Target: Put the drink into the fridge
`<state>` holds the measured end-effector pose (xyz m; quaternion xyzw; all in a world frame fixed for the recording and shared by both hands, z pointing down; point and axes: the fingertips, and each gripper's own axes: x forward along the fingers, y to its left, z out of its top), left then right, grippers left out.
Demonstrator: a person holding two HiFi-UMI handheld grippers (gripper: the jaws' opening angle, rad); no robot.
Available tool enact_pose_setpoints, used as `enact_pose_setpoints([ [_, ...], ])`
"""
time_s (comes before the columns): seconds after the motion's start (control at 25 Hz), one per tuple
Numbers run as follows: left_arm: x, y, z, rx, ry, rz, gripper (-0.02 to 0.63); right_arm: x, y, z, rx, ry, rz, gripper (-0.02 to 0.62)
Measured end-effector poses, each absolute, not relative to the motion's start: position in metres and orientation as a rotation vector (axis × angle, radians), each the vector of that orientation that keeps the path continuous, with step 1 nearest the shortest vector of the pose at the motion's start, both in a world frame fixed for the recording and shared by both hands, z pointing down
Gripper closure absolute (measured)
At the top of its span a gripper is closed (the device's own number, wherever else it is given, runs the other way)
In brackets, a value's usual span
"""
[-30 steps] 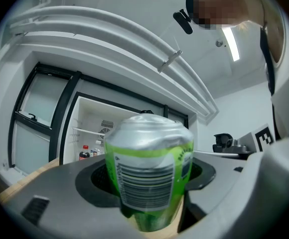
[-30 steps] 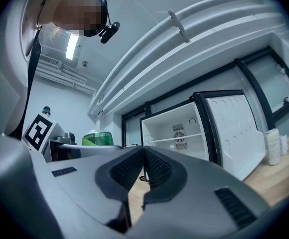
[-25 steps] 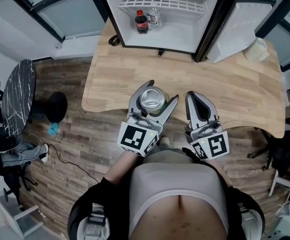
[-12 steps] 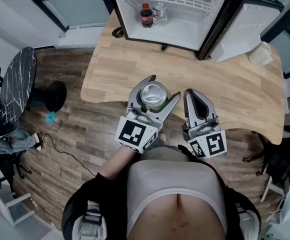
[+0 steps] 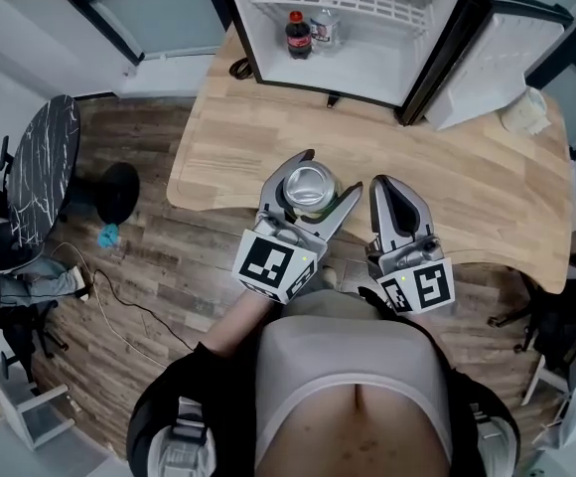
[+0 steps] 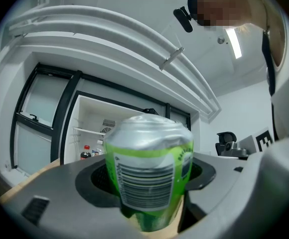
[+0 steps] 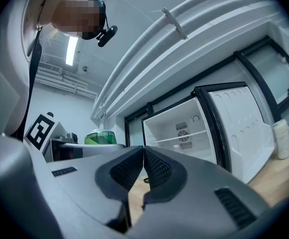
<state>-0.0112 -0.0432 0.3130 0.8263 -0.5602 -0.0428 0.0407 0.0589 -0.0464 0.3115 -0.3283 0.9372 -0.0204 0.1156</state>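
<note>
My left gripper is shut on a green drink can with a silver top, held upright over the near edge of the wooden table. The can fills the left gripper view, clamped between both jaws. To its right my right gripper is shut and empty, its ribbed pads pressed together. The small white fridge stands open at the table's far side. A cola bottle and a clear bottle stand inside it at the left.
The fridge door swings out to the right. A white container sits at the table's far right. A dark cable lies by the fridge's left corner. A black marble table and a chair stand on the wood floor at left.
Both grippers with the can have shifted slightly to the right and toward the fridge; the view has moved a little with them. Both grips are unchanged.
</note>
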Motion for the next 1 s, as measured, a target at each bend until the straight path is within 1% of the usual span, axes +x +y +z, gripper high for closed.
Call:
enact_pose_setpoints([
  [1.0, -0.052, -0.198, 0.312, 2.642, -1.490, -0.141, 0.264, 0.015, -0.190, 0.308, -1.175, 2.695, -0.029, 0.568],
])
